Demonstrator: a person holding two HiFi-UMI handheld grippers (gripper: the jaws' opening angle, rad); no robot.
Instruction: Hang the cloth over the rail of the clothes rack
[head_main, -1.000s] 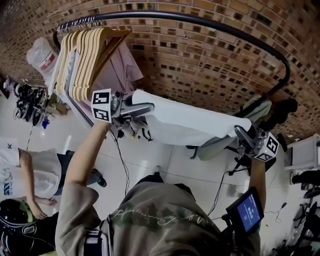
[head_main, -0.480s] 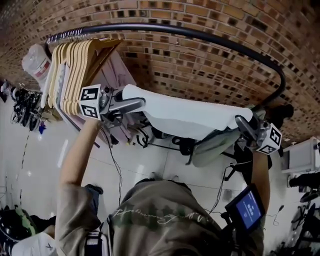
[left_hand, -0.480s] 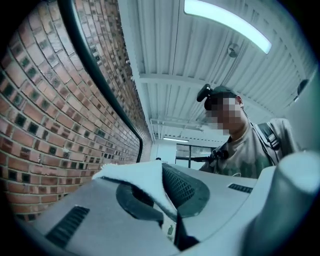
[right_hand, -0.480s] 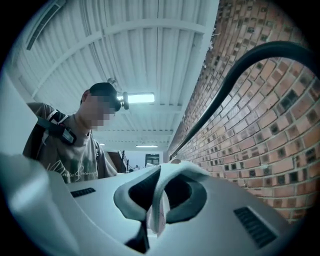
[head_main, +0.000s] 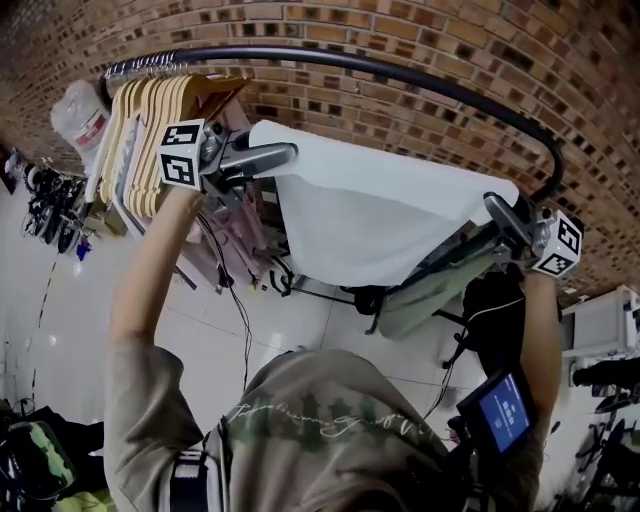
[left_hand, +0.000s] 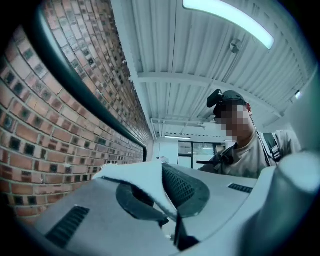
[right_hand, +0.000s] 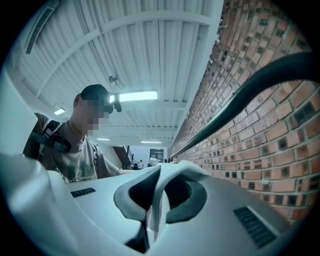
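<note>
**Desk:** Head view: what can go wrong here?

**Photographer:** The white cloth (head_main: 370, 215) hangs stretched between the left gripper (head_main: 285, 153) and the right gripper (head_main: 495, 207). It sits under the black rail (head_main: 400, 72), near it but not yet over it. My guess is that if the top edge goes in too low, it catches the rail's near side and bunches. Drift left and it fouls the wooden hangers (head_main: 165, 110).

**Desk:** Left gripper view?

**Photographer:** The fingers (left_hand: 186, 186) are closed narrow on one corner of the cloth. The fabric stands up between them and folds over the left one. The rail runs above at left, along the brick wall (left_hand: 30, 125). It looks a shallow pinch, and a tug against the rail could pull the corner free.

**Desk:** Right gripper view?

**Photographer:** Much the same. The fingers (right_hand: 186, 192) are pinched together on the other corner, with cloth draped across the tips and the rail above at right. Release one side early and the cloth likely slides off.
</note>
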